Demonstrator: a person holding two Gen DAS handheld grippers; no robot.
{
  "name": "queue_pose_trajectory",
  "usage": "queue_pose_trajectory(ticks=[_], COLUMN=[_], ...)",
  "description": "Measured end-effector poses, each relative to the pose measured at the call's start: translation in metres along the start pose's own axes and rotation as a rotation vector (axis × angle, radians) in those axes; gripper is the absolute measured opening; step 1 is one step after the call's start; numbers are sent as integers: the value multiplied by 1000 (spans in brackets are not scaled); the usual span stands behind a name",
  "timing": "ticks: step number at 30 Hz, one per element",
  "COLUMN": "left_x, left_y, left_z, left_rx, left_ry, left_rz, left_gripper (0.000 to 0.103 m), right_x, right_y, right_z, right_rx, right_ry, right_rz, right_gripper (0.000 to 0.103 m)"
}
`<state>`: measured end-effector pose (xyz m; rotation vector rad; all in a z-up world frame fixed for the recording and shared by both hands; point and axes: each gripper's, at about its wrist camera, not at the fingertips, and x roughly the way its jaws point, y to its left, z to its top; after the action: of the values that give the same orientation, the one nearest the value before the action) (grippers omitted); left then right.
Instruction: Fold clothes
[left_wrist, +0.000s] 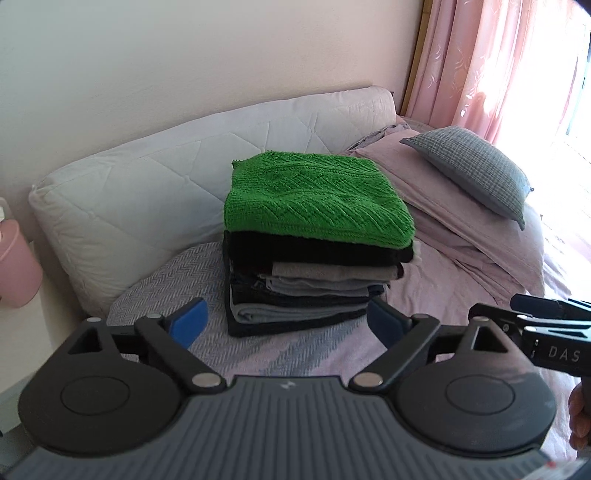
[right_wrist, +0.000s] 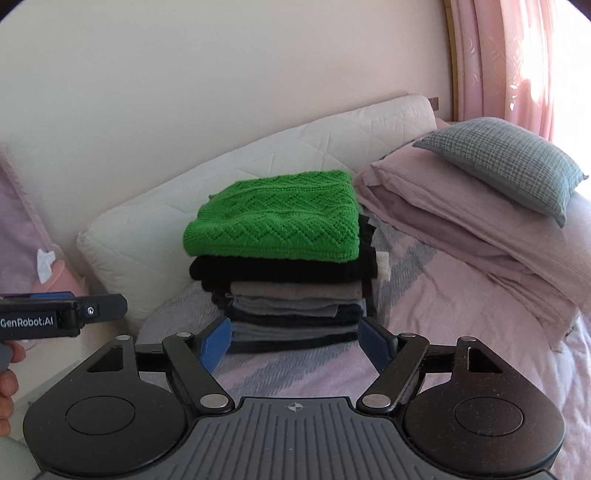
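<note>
Left gripper (left_wrist: 286, 325) released, jaws wide, empty; right gripper (right_wrist: 295, 341) the same. Folded stack (left_wrist: 314, 254), green sweater (left_wrist: 314, 195) on top, sits on the bed (left_wrist: 461, 306) straight ahead of both, long axis across the view. Neither gripper looks clearly nearer; judged nothing left in hand.

Stack of folded clothes (left_wrist: 314, 243) on the bed (left_wrist: 461, 295) ahead of both grippers, knitted sweater (right_wrist: 277, 218) topmost, long quilted cushion (left_wrist: 147, 177) behind against the wall, folded bedding (right_wrist: 461, 221) to the right, small pillow (right_wrist: 506, 162) on it, perhaps a bin (left_wrist: 14, 266) far left.
</note>
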<state>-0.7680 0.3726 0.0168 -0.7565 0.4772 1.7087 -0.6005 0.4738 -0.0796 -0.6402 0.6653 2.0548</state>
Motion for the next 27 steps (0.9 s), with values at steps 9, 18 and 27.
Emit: queue_pose_trajectory(ticks=[9,18,27], left_x=[-57,-80,-85], left_y=[-15,-29,-36], left_z=[-41,-68,-84], left_rx=[-24,10,14], left_ry=[-30,-17,12], left_rz=[35,74,71], left_gripper=[102,102,102], right_x=[-44,-61,-67], right_y=[3,5,9], right_z=[-29,-48,-63], right_rx=[-20,-26,-38], right_ry=[39,88,113], right_rz=[29,57,75], right_gripper=[73,73,73])
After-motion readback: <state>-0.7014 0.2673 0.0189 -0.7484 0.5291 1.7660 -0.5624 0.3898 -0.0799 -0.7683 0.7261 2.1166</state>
